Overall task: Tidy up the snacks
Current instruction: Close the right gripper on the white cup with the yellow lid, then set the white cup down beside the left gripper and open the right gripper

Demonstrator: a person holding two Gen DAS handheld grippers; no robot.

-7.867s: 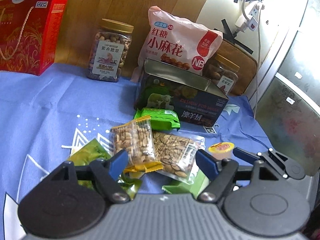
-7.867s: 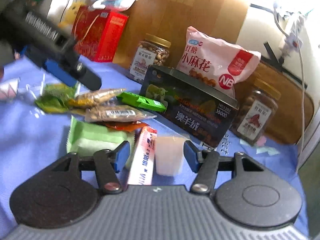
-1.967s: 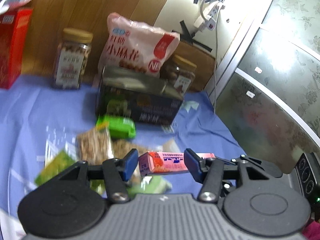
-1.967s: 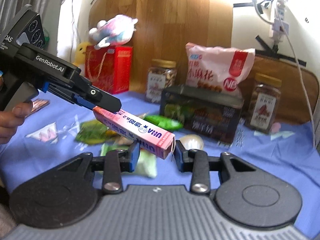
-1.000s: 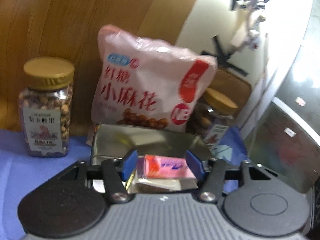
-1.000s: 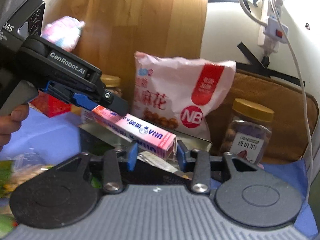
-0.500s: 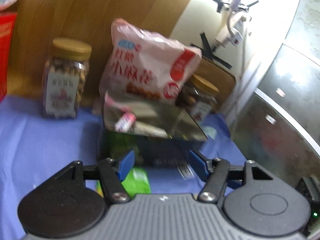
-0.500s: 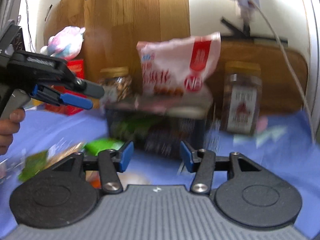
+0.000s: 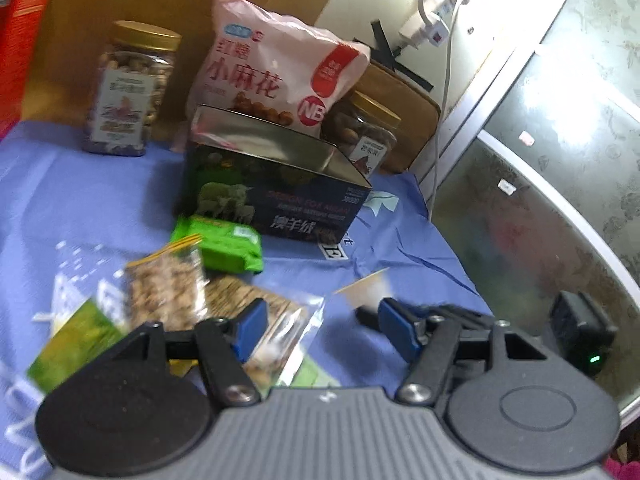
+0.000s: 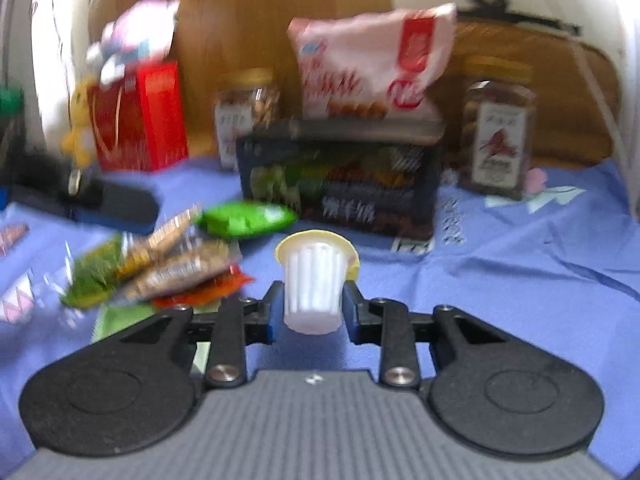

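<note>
Snack packets (image 9: 180, 292) lie scattered on a blue cloth (image 9: 100, 200) before a wooden wall panel (image 10: 280, 20); left gripper (image 9: 320, 324) gapes empty, right gripper (image 10: 312, 312) clamps a jelly cup (image 10: 314, 280).

Pink box released; right gripper (image 10: 312, 312) now grips jelly cup (image 10: 313, 280).

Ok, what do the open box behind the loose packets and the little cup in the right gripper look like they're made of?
The box looks like tin: its inside walls shine like bare metal and the outside carries dark printed artwork. The cup, between the right gripper fingers, looks like ribbed, milky white plastic, with a yellow rim, probably a foil or film lid.
</note>
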